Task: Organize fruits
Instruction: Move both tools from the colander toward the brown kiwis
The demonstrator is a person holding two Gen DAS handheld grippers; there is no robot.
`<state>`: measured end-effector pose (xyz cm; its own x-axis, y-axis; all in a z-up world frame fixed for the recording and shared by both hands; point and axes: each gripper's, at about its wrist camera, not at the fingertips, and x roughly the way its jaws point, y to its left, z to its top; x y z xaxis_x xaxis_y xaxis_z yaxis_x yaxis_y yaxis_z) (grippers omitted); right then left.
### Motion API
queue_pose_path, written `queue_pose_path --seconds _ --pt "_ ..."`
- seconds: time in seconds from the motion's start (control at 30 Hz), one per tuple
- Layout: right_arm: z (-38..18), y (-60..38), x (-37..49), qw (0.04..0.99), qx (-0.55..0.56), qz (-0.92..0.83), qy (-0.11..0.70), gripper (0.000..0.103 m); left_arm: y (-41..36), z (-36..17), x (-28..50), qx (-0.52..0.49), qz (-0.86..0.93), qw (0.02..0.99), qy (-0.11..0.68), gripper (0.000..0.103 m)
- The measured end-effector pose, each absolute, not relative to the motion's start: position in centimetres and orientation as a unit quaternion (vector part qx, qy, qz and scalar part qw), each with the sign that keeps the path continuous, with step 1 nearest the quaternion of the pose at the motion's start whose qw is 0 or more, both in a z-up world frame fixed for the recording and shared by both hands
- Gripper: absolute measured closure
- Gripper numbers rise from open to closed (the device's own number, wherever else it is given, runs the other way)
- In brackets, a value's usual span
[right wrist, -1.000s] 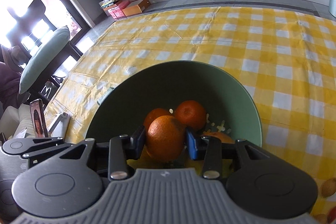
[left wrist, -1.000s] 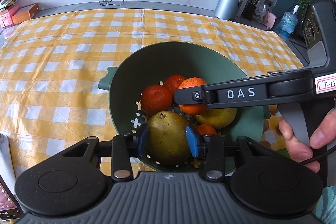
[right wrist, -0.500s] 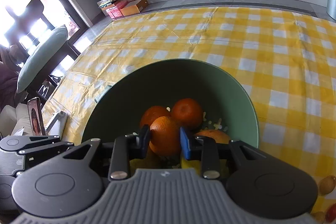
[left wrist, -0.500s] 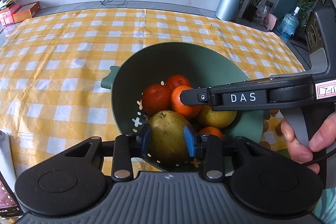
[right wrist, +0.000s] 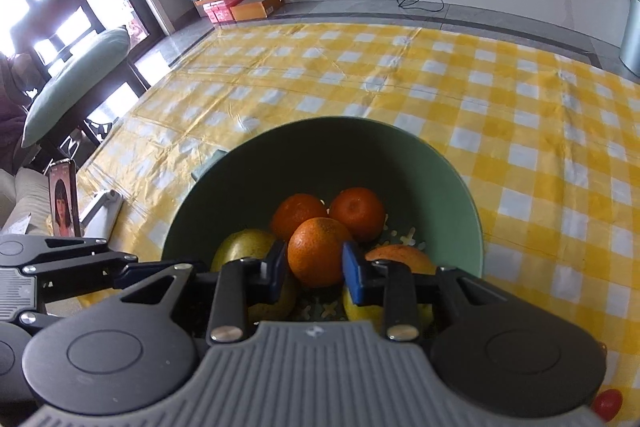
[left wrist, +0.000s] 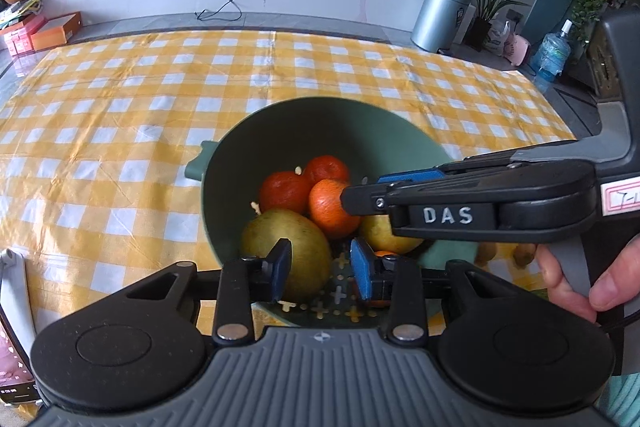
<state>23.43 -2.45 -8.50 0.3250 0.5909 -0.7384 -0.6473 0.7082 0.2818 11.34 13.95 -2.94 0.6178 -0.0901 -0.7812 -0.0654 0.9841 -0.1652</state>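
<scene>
Resting on the yellow-and-white checked tabletop (left wrist: 160,99), the green perforated plastic bowl (right wrist: 400,155) holds red-orange mandarins and yellowish pears. The right tool (right wrist: 315,269) pinches a round orange mandarin (right wrist: 318,251) between its blue pads, inside the bowl. The left tool (left wrist: 320,269) stands narrowly parted, gripping nothing, its left pad touching the large yellow-green pear (left wrist: 280,239).

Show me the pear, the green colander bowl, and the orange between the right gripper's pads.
pear (left wrist: 280,239), left wrist view, upper skin.
green colander bowl (right wrist: 320,147), right wrist view, inner far wall.
orange (right wrist: 316,251), right wrist view, front face.
</scene>
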Motion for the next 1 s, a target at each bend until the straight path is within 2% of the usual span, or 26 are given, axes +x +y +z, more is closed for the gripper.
queue_pose_path --seconds 0.1,0.47,0.67,1.0 --pt "-7.0 -4.2 22.8 0.828 -0.023 0.374 0.418 0.074 13.0 -2.0 11.1 -0.09 -0.012 0.9 0.427 0.062" --pt "-2.2 -13.1 18.1 0.882 0.007 0.331 0.336 0.06 9.5 1.5 8.7 -0.116 -0.06 0.919 0.372 0.053" --pt "-2.4 -19.4 15.0 0.904 0.034 0.28 0.323 0.055 7.6 2.0 7.4 -0.135 -0.1 0.918 0.36 0.053" --pt "-5.2 -26.7 11.9 0.921 0.059 0.19 0.335 0.055 3.5 -0.3 6.9 -0.133 -0.139 0.904 0.383 0.053"
